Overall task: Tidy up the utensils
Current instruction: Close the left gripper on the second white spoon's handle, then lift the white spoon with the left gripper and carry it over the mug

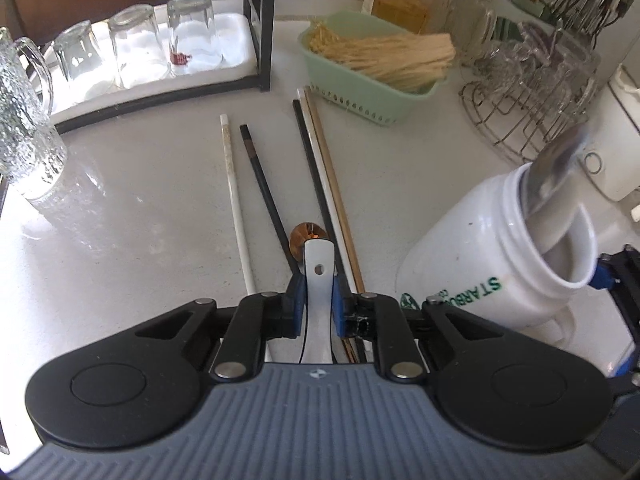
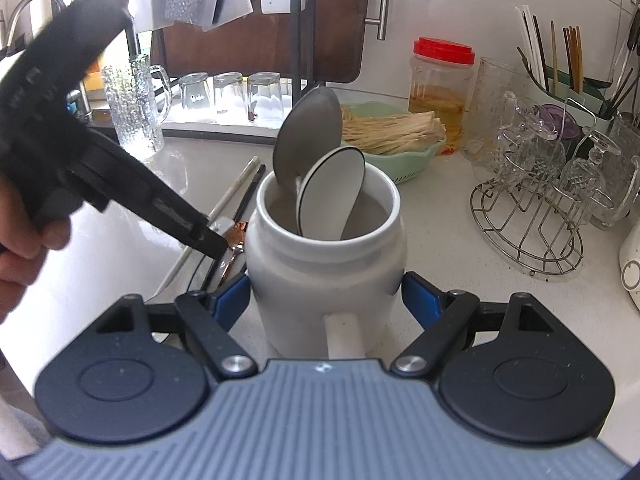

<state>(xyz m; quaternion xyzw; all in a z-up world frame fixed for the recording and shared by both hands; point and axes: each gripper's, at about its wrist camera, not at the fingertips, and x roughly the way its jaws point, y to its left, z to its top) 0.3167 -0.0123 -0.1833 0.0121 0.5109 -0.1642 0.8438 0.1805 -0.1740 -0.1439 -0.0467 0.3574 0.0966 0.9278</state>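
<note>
my left tongs (image 1: 318, 308) are clamped on the handle of a white ceramic spoon (image 1: 319, 280), its holed handle end poking out past the blue pads toward twelve o'clock. just beyond it on the white worktop (image 1: 140, 208) lies a copper-coloured spoon (image 1: 304, 238), and five chopsticks (image 1: 320, 184) lie loose, running toward twelve o'clock: a white one and a black one to the left, then a black, a white and a wooden one side by side. at three o'clock of the left tongs is the white mug (image 2: 326, 260), tilted in that view. my right tongs (image 2: 326, 300) are closed on the mug's body, one blue pad on each side, the mug's handle pointing back at six o'clock. a metal spoon (image 2: 308, 136) and a white black-rimmed spoon (image 2: 332, 192) already stand in it, bowls up. at one o'clock sits a green basket (image 1: 360, 100) of pale straw-like strands.
</note>
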